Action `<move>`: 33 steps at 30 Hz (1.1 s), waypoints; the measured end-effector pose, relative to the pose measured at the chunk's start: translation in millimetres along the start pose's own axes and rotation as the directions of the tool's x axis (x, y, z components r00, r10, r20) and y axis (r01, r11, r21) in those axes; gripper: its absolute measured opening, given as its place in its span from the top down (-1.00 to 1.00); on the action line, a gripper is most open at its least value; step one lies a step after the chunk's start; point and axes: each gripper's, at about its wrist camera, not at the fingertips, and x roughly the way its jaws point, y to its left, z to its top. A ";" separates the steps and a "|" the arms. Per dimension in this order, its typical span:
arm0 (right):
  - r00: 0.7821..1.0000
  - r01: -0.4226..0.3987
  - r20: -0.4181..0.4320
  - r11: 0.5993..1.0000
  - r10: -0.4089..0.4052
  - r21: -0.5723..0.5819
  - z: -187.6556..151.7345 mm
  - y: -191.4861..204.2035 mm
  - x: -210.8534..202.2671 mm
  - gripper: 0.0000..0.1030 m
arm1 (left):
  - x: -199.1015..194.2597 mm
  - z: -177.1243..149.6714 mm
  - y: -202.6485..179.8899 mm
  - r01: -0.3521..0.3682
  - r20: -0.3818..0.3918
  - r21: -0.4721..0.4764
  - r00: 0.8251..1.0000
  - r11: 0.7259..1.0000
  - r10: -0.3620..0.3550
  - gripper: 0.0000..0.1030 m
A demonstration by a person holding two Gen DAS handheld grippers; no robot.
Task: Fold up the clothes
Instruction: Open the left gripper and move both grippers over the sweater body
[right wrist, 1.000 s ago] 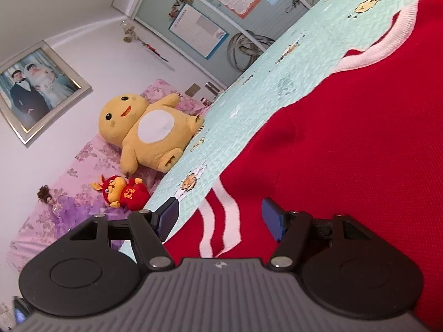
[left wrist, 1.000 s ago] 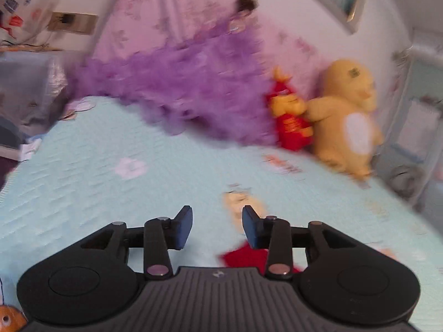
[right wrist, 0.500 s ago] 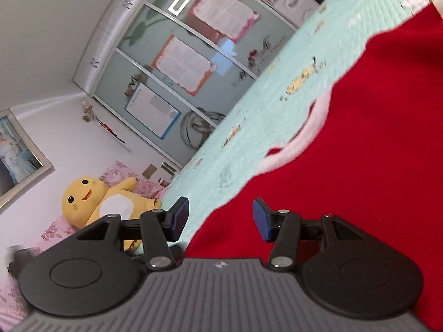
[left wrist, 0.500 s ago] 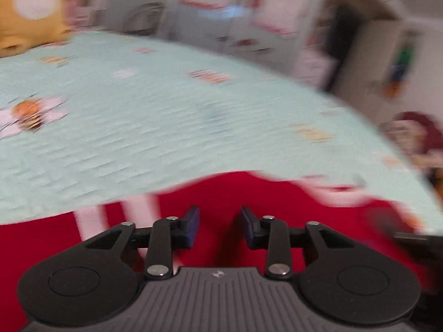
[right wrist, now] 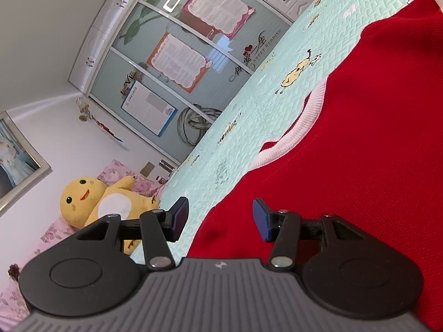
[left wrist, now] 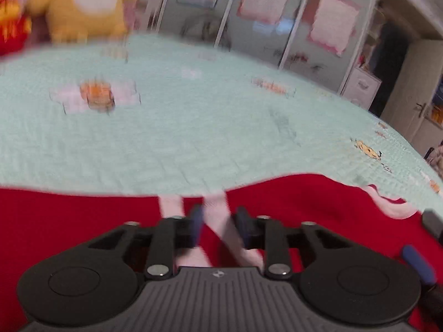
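1. Left wrist view, blurred: the left gripper (left wrist: 218,222) hangs spread over the red top (left wrist: 304,202) on the bed (left wrist: 193,127), pale stripes (left wrist: 218,213) between its fingers, pinching nothing.
2. Right wrist view, sharp: the right gripper (right wrist: 218,218) gapes wide at the top's edge, its pink-trimmed collar (right wrist: 299,130) beyond; a yellow plush (right wrist: 91,202) sits far off.

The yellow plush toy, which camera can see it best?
The right wrist view. There the yellow plush toy is sharp, with its face, white belly and one arm visible, though a finger of the right tongs covers its lower part. The left wrist view shows it blurred, with its head cut off.
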 end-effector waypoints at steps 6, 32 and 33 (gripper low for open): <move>1.000 0.006 -0.012 1.000 -0.006 0.005 0.2 -3.9 1.4 -0.03 | -27.8 6.4 -32.1 -0.054 -0.013 -0.035 0.998 0.998 0.054 0.55; 0.995 0.095 -0.009 0.994 -0.095 -0.049 36.8 -18.6 -221.5 -0.21 | -107.0 -73.4 -143.4 0.021 -0.043 0.206 0.999 0.978 -0.012 -0.28; 0.991 0.133 0.020 0.988 -0.131 -0.082 43.5 -27.8 -252.4 -0.21 | -129.3 -87.7 -153.4 0.071 -0.038 0.223 0.997 0.972 -0.064 -0.29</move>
